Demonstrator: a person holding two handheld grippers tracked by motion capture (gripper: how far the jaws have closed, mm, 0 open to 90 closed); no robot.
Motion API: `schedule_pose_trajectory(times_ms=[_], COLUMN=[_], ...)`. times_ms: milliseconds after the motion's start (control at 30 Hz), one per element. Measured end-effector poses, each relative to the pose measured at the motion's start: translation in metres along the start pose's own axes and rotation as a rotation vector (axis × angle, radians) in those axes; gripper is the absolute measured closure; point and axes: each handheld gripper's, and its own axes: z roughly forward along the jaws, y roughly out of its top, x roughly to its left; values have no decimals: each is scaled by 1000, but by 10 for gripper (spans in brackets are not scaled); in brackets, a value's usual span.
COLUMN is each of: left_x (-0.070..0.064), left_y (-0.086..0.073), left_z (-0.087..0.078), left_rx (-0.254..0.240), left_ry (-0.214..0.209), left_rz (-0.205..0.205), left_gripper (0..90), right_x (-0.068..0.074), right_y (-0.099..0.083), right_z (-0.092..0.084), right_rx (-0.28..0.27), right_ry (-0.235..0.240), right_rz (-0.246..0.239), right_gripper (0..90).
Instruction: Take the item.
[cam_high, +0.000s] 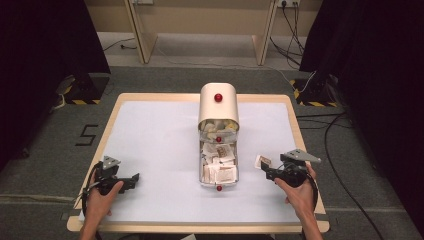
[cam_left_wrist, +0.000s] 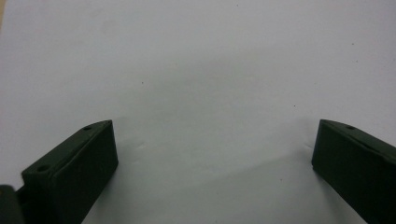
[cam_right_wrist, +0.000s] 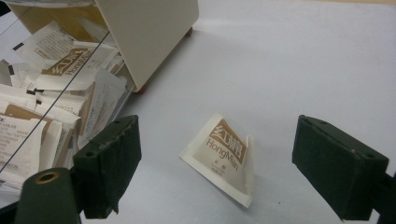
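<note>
A cream dispenser box (cam_high: 218, 106) with red knobs stands mid-table, and its clear drawer (cam_high: 219, 167) is pulled out toward me, full of white and brown sachets (cam_right_wrist: 56, 65). One sachet (cam_right_wrist: 223, 156) lies loose on the white mat right of the drawer, also seen as the sachet (cam_high: 263, 161) in the high view. My right gripper (cam_right_wrist: 219, 172) is open, its jaws standing either side of that sachet without touching it. My left gripper (cam_high: 134, 178) rests open at the front left, with only bare mat between its jaws.
The white mat (cam_high: 150, 145) covers a wooden table (cam_high: 295, 120). Black curtains hang on both sides, and cables (cam_high: 340, 150) run over the floor at the right. A wooden frame (cam_high: 145, 40) stands behind the table.
</note>
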Motion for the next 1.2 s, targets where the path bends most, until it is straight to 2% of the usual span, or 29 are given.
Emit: schedule_pose_trajectory(times_ms=[567,1200], left_x=[0,0], left_y=[0,0], left_z=[0,0], left_rx=[0,-1], left_ry=[0,0], left_rz=[0,0], left_gripper=[0,0], right_x=[7,17], right_y=[-9,-31], right_z=[-10,-24], right_rx=[-2,22], right_ry=[10,32], right_rz=[-3,-4], right_gripper=[161,160])
